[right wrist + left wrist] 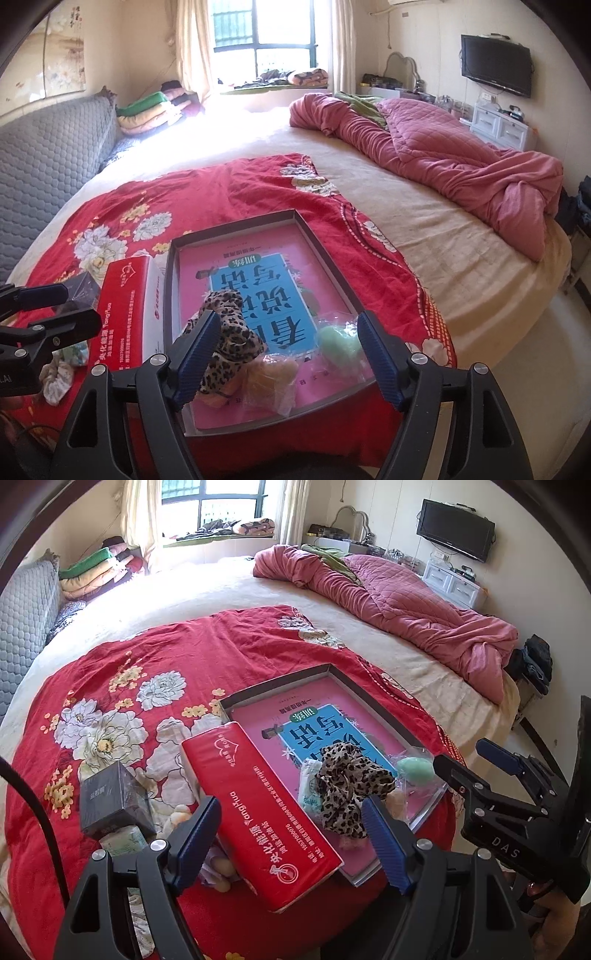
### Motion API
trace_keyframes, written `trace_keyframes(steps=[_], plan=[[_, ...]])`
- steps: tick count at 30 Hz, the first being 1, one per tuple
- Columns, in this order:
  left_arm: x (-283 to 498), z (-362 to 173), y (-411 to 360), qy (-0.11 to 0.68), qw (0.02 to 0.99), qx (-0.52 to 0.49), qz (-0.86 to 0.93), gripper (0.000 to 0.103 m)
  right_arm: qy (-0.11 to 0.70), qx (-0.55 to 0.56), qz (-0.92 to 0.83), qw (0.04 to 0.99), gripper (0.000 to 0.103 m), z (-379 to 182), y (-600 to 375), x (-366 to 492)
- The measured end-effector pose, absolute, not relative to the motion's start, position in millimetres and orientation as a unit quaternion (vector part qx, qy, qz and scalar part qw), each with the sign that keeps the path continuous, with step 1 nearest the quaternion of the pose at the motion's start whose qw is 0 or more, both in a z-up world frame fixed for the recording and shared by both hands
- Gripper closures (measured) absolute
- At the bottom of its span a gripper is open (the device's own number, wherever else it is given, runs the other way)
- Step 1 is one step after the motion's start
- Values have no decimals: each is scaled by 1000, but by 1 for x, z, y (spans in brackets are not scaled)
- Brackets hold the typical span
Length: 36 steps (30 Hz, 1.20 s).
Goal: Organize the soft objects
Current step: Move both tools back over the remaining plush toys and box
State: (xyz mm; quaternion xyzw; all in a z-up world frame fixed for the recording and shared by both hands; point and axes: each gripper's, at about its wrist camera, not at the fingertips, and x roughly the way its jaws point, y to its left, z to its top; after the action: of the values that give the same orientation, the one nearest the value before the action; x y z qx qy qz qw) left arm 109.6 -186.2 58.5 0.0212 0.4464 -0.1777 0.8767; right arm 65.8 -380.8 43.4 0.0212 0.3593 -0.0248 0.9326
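Leopard-print fabric (225, 332) already lies in the shallow box (325, 251) beside the bagged green sponge (338, 345), gathered for tidiness; your right gripper (288, 354) and left gripper (291, 838) both gape wide, holding nothing; the red tissue pack (255, 812) waits outside.

Daylight pours in through the window (264, 40) at the far end, blowing out the cream sheet (236, 122) below it to pure white. Nearer things sit evenly lit, with soft shadows. Both views bulge at the edges, corners black; the far shelves look slightly soft, perhaps from haze.
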Motion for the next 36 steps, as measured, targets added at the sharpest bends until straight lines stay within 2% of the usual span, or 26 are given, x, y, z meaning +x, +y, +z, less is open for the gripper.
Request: trace_keyframes(steps=[23,36], plan=[[67,84,-112,419,899,6,-128,25,317,-4,31,948,25,101,-327,43],[49,90,-79,413,905,0,-100,25,316,-20,74,946,25,107,-289,36]])
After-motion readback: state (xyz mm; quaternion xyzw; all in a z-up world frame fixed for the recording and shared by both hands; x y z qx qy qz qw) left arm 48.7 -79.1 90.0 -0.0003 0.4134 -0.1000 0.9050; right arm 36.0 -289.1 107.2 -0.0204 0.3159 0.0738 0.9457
